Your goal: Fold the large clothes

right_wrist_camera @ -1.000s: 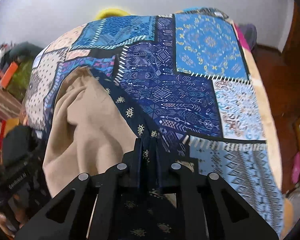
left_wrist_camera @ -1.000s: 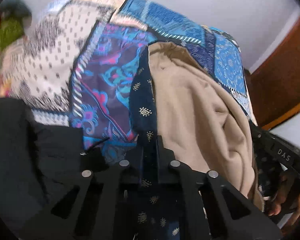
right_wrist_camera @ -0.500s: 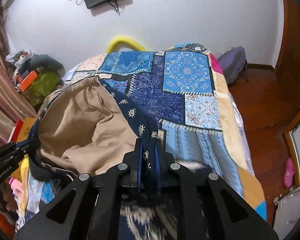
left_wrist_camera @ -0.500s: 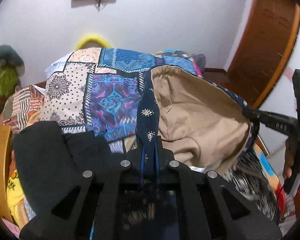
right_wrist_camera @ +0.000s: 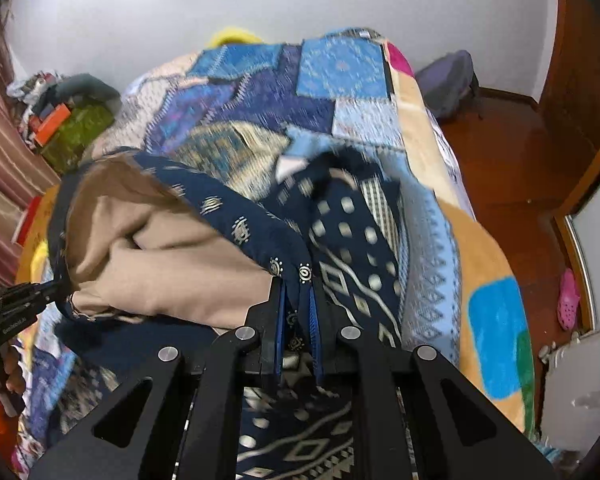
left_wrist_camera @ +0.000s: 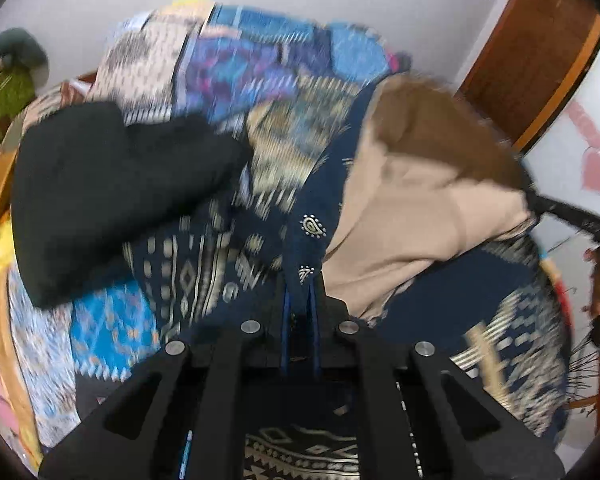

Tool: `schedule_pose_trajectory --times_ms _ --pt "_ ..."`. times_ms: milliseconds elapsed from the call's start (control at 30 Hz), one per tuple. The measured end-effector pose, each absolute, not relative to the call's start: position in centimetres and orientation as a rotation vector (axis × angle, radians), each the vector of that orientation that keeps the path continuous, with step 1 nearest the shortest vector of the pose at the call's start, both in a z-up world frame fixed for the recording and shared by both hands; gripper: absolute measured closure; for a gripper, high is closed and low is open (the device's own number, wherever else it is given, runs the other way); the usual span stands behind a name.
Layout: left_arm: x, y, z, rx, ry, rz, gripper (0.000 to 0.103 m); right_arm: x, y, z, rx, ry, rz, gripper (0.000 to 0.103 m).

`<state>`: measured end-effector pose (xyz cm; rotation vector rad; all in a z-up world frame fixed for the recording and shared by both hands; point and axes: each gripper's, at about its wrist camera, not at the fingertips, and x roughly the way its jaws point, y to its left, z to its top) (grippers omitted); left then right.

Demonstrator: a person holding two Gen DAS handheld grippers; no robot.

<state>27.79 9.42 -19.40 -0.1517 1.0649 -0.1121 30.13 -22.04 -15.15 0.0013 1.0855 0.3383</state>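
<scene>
A large navy printed garment (left_wrist_camera: 308,224) with a tan lining (left_wrist_camera: 412,200) hangs stretched between my two grippers above the bed. My left gripper (left_wrist_camera: 300,292) is shut on its navy hem. My right gripper (right_wrist_camera: 298,288) is shut on the hem at the other end; the garment (right_wrist_camera: 236,224) and its tan lining (right_wrist_camera: 168,256) sag open to the left. The lower part of the garment (right_wrist_camera: 352,236) lies on the bed. The right gripper shows at the right edge of the left wrist view (left_wrist_camera: 540,204), and the left gripper at the left edge of the right wrist view (right_wrist_camera: 56,284).
The bed carries a blue patchwork blanket (right_wrist_camera: 340,68). A black garment (left_wrist_camera: 108,184) lies on the bed's left side. A wooden door (left_wrist_camera: 532,52) stands to the right. A purple bag (right_wrist_camera: 448,80) sits on the wooden floor. Clutter (right_wrist_camera: 60,120) sits left of the bed.
Both grippers have tipped down and moved, blurring the view. The garment's lower part now lies spread on the blanket, and the tan lining hangs lower between the grippers.
</scene>
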Motion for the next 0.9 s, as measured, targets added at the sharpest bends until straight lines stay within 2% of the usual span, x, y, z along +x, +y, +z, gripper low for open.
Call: schedule_pose_trajectory --times_ms 100,233,267,333,367,400,433,500,900 --pt "27.3 8.9 -22.0 -0.124 1.118 -0.098 0.093 29.8 -21.8 -16.0 -0.029 1.069 0.334 0.093" --pt "26.9 8.3 -21.5 -0.067 1.096 -0.085 0.088 29.1 -20.8 -15.1 -0.121 1.029 0.340 0.091" --pt "26.9 8.1 -21.0 -0.040 1.085 -0.082 0.084 28.7 -20.7 -14.9 -0.142 1.027 0.346 0.090" --pt "27.0 7.7 -20.0 -0.011 1.052 -0.085 0.071 28.7 -20.0 -14.0 -0.178 1.023 0.364 0.082" --pt "27.0 7.5 -19.4 -0.001 1.029 -0.086 0.060 28.4 -20.0 -13.8 -0.180 1.017 0.370 0.079" --pt "27.0 7.4 -18.7 0.010 1.001 -0.085 0.054 28.4 -19.8 -13.4 -0.178 1.007 0.381 0.071" --pt "27.0 7.4 -18.3 0.018 0.981 -0.085 0.053 28.4 -19.5 -12.9 -0.171 0.988 0.395 0.063" --pt "27.6 7.3 -17.2 0.031 0.947 -0.088 0.052 28.4 -19.0 -12.3 -0.167 0.961 0.411 0.056" --pt "33.4 7.7 -16.3 -0.049 0.924 -0.140 0.052 32.7 -14.6 -13.8 -0.183 0.994 0.498 0.055"
